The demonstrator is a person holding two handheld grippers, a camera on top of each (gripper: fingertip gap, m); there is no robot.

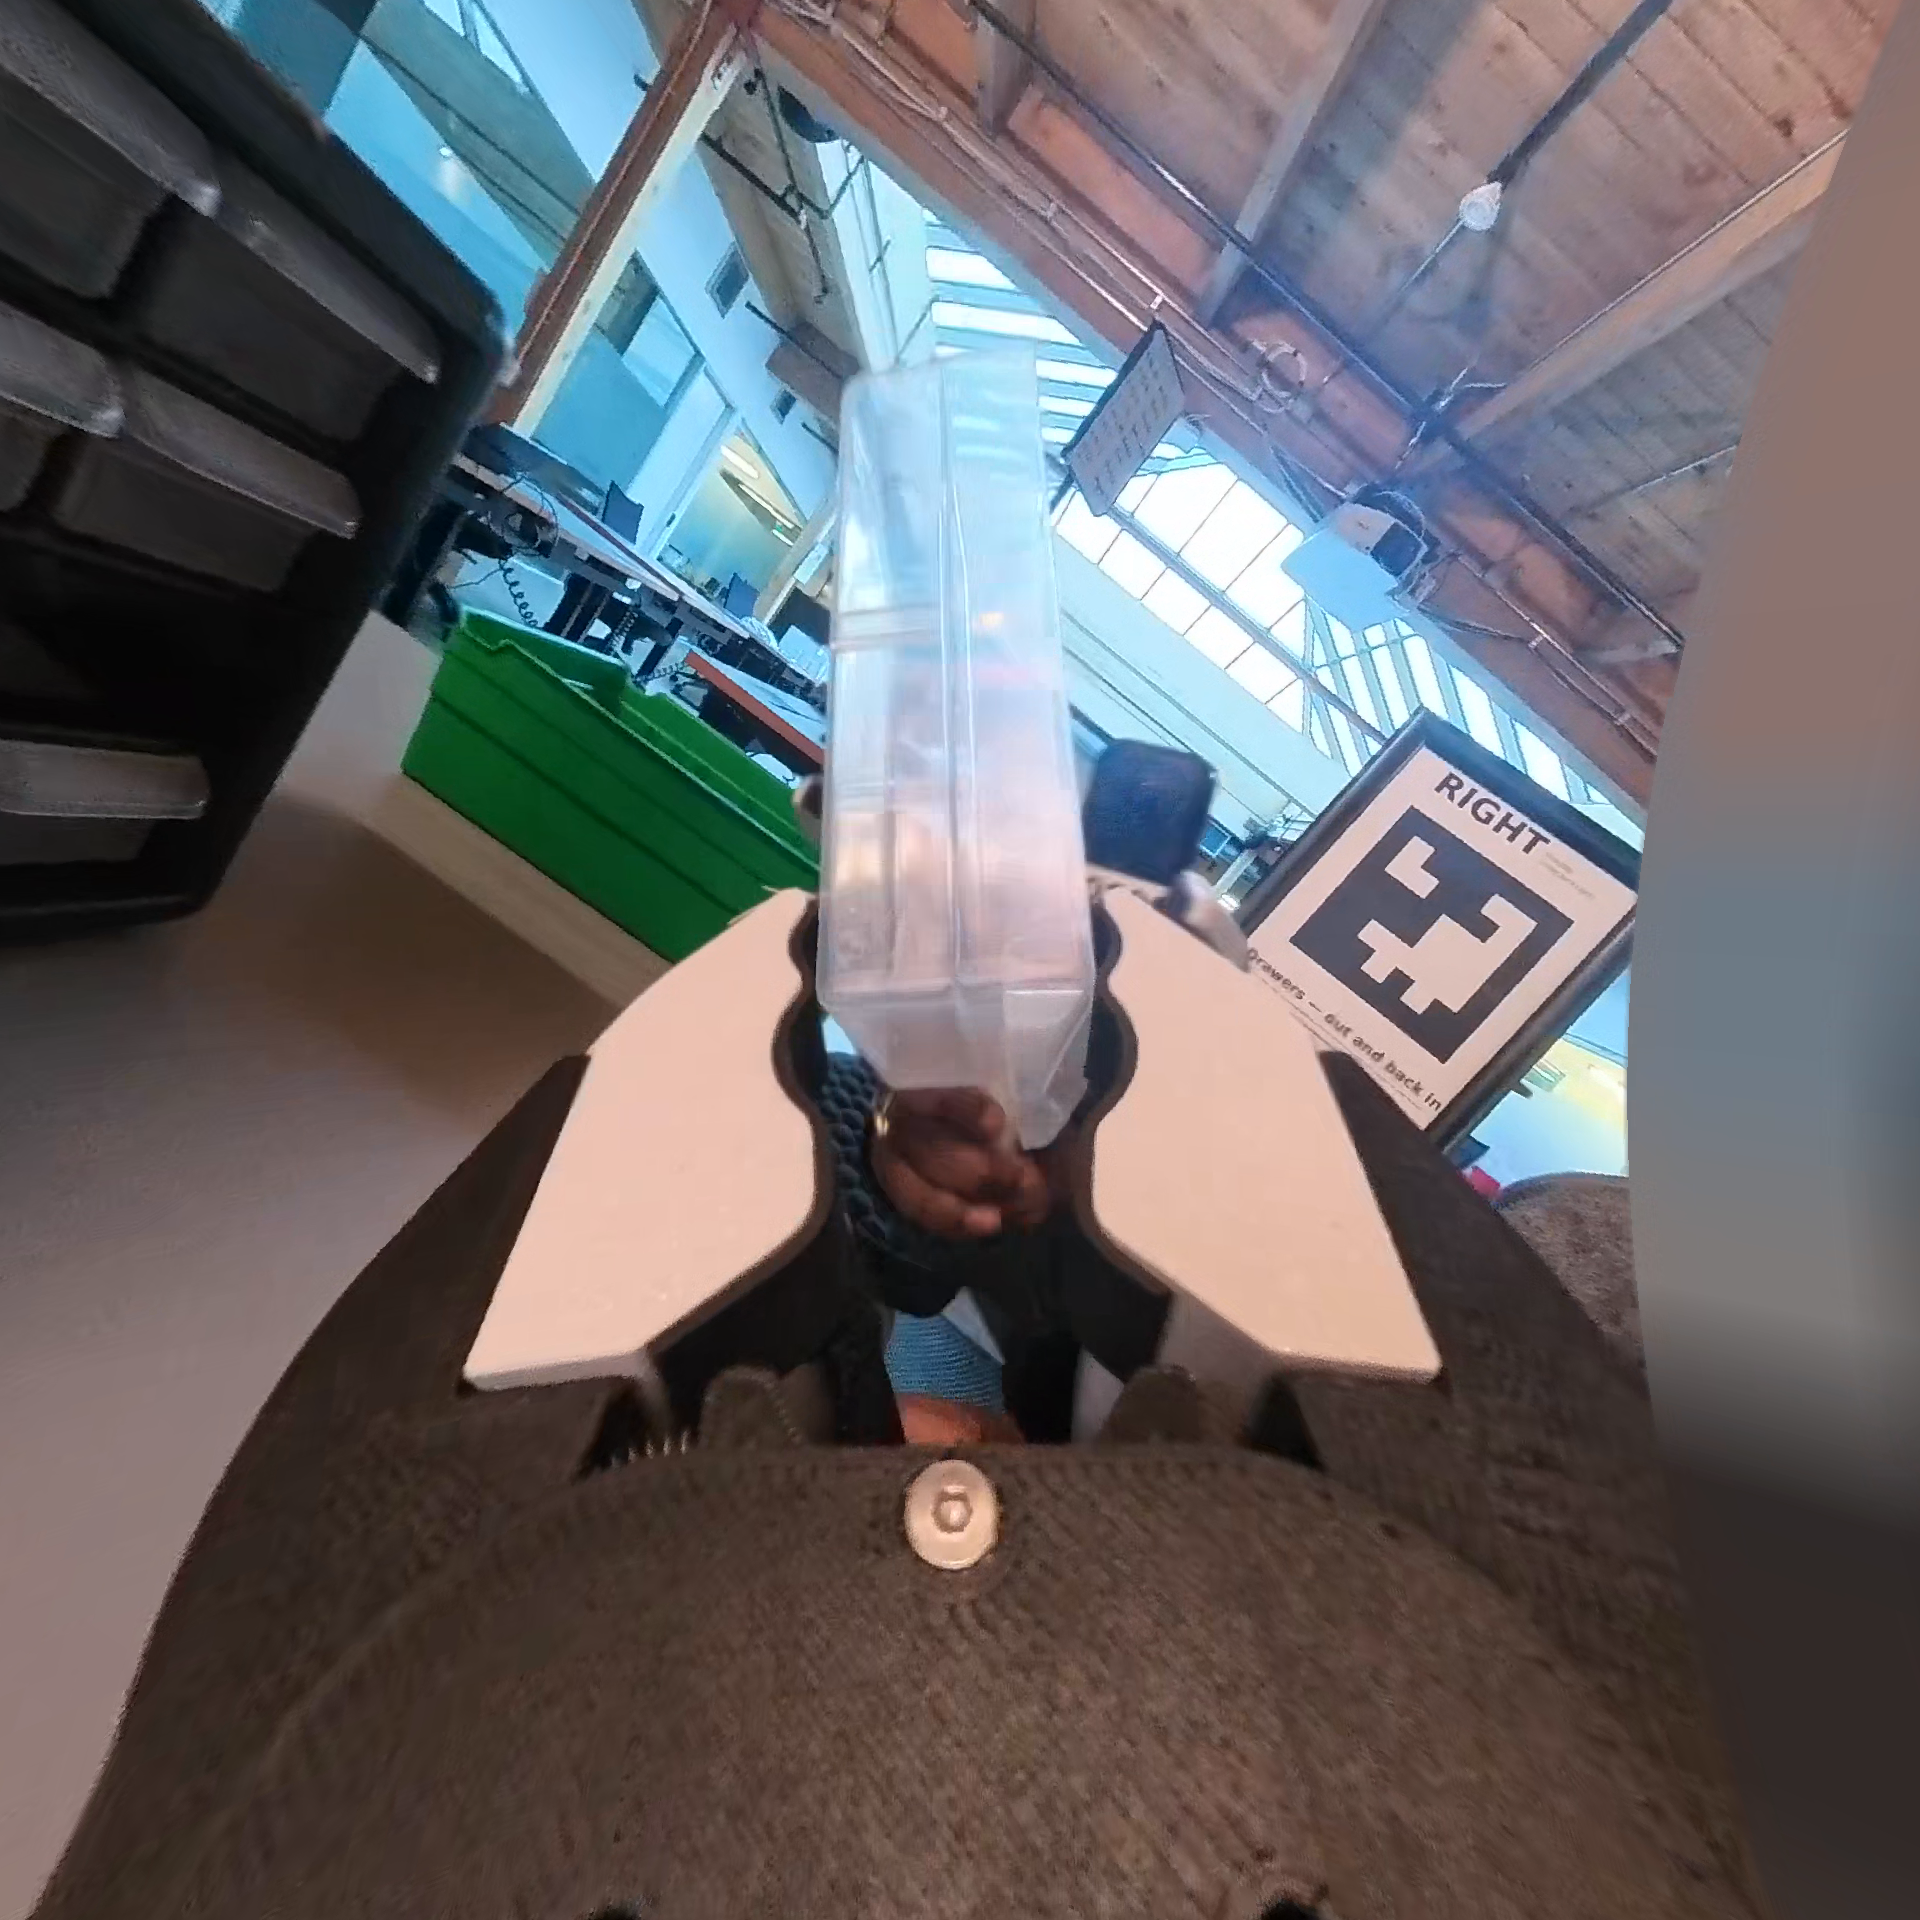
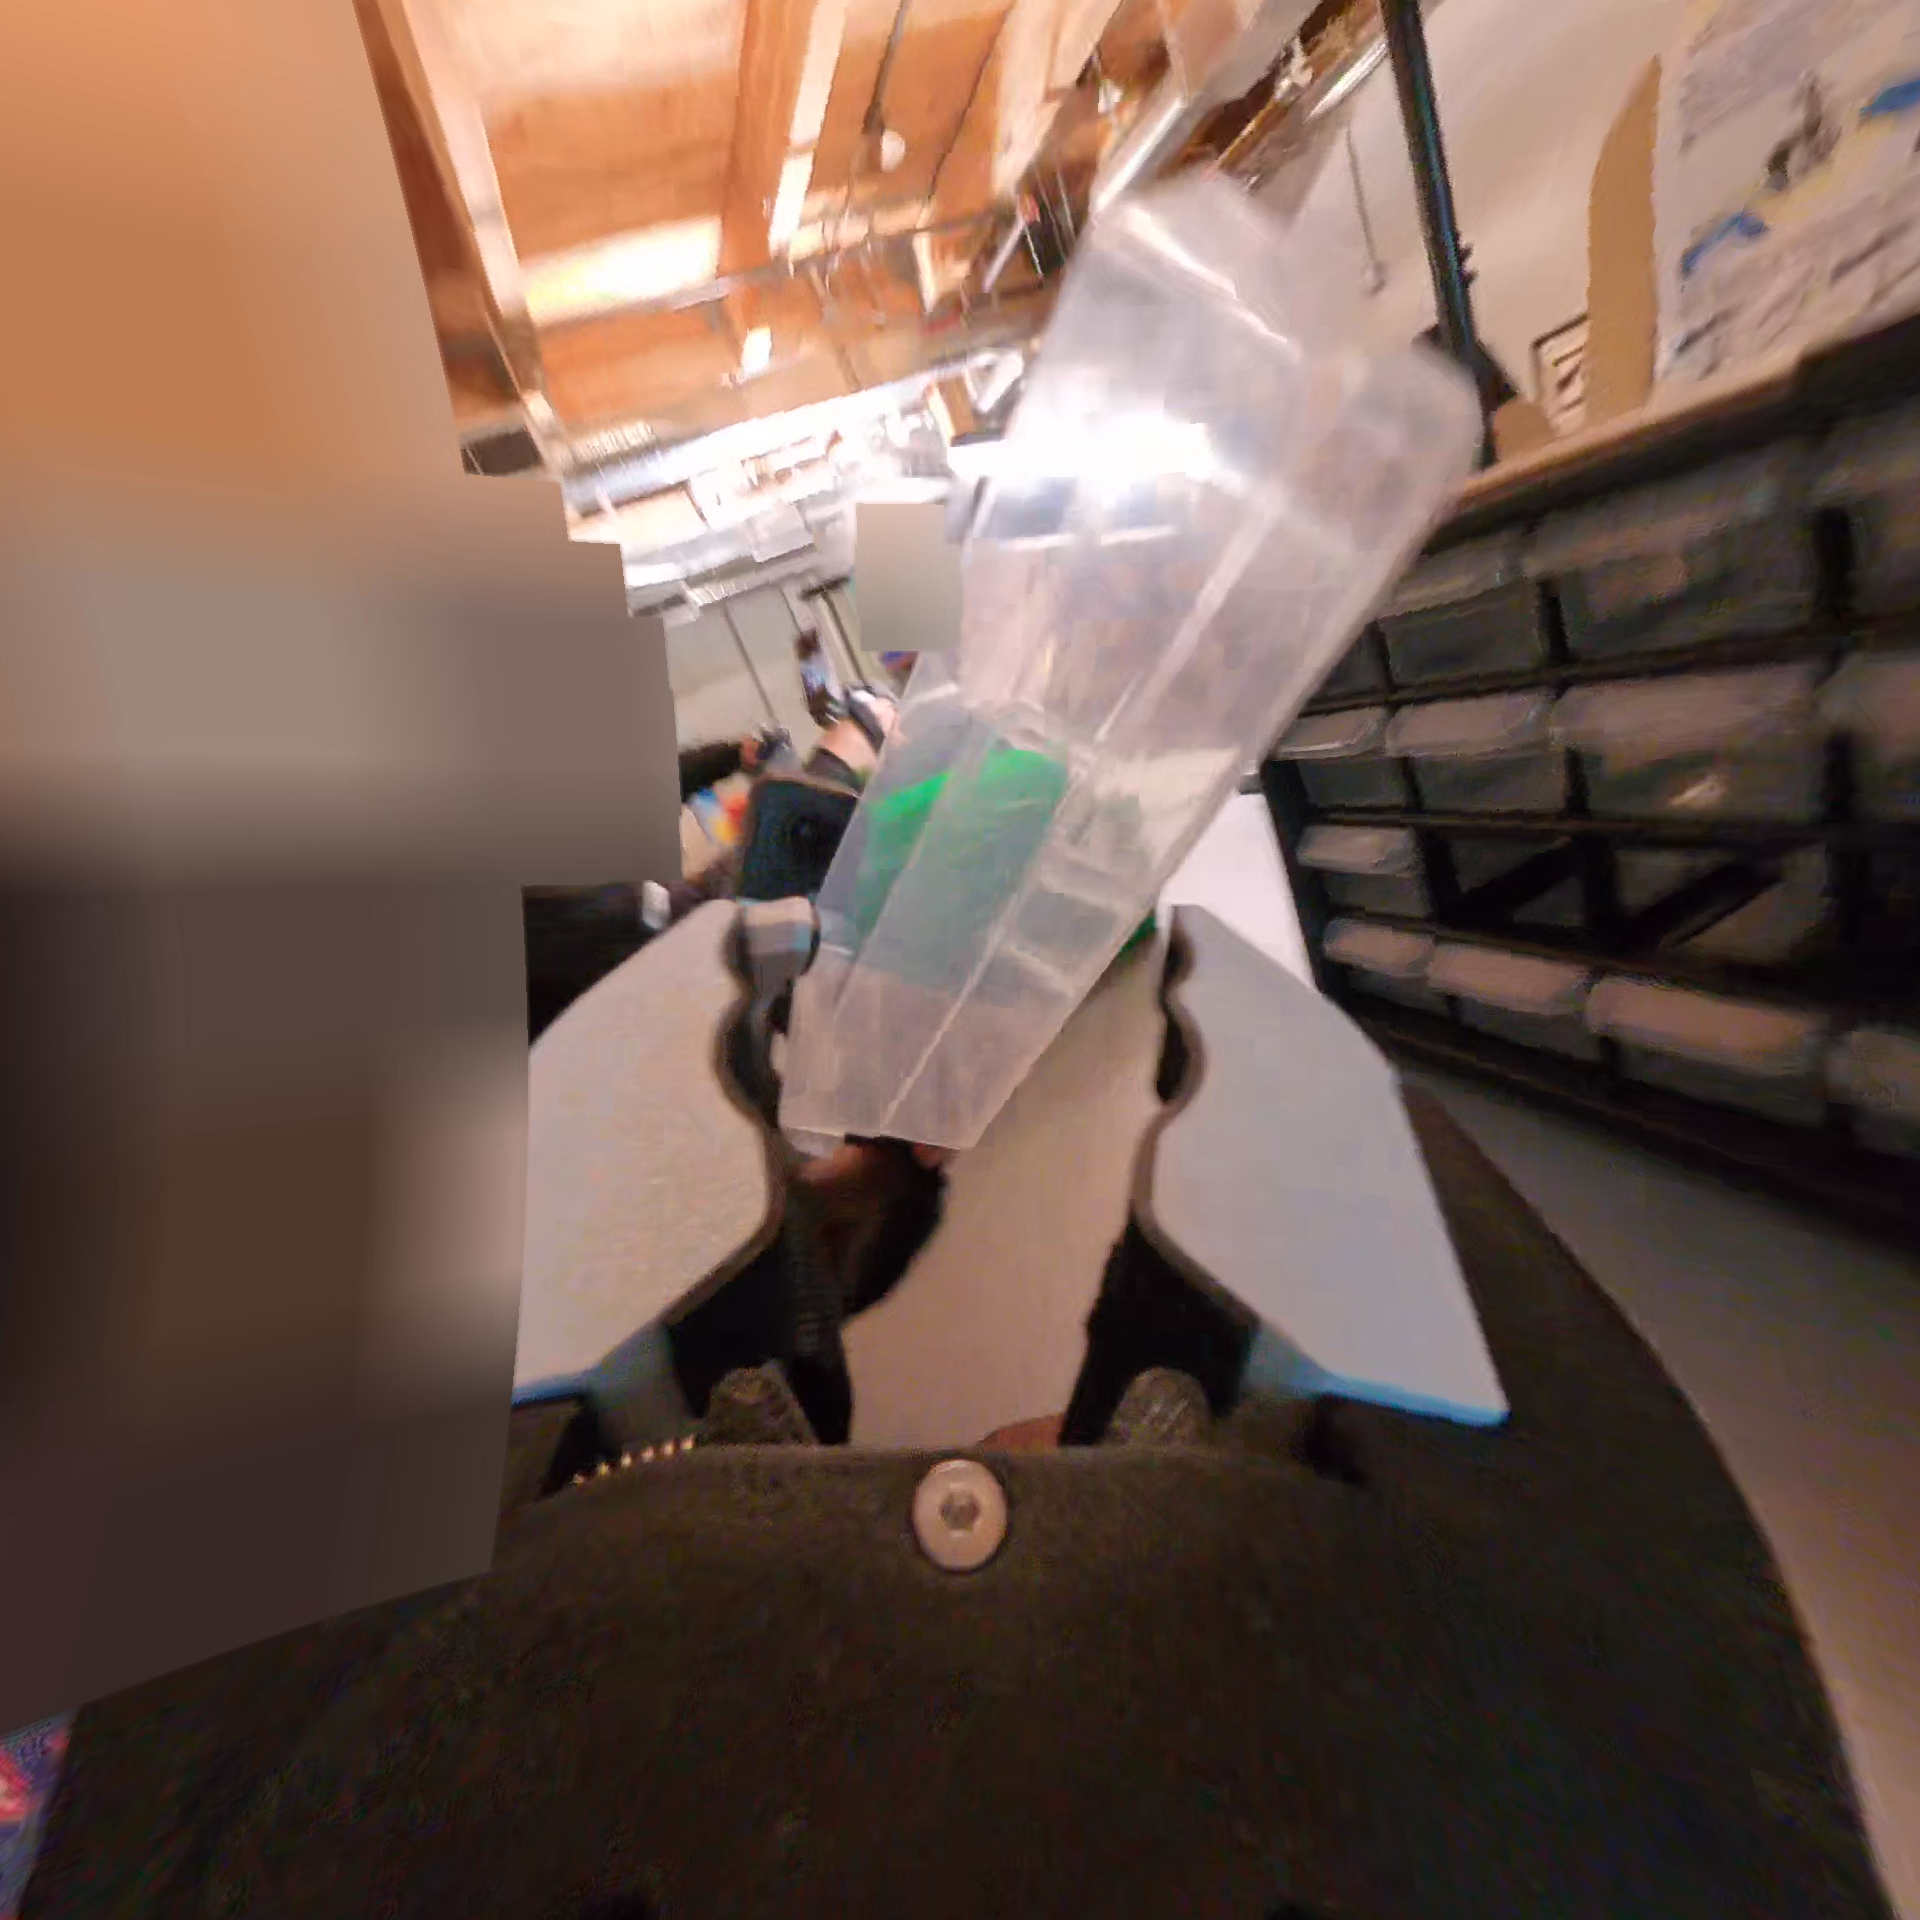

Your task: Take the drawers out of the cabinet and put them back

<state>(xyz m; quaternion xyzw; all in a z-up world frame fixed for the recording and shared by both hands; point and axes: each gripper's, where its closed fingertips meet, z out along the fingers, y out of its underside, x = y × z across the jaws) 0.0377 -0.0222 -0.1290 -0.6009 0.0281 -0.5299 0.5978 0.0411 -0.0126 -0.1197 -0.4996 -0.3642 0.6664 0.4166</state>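
Evidently the black multi-drawer cabinet (image 1: pixel 239 582) is stood on the white table (image 1: pixel 187 1143), at the left in the left wrist view and at the right in the right wrist view, with several slots seen empty. Green crates (image 1: pixel 582 769) are set beyond it, near a framed marker sign (image 1: pixel 1455 914).

A clear plastic drawer (image 1: pixel 945 748) is held out of the cabinet, upright in the air, by the left gripper (image 1: pixel 951 997), whose fingers are pressed against the side walls of its lower end.

In the right wrist view a tilted drawer (image 2: pixel 1122 644) is seen between the fingers of the right gripper (image 2: pixel 961 997). These are spread wide, and a gap is left on the right side. Whether it is the same drawer cannot be told.

The drawer is judged light, thin-walled, stiff yet crackable, and slippery. It is best taken across the short front end near the pull tab, with moderate squeeze.
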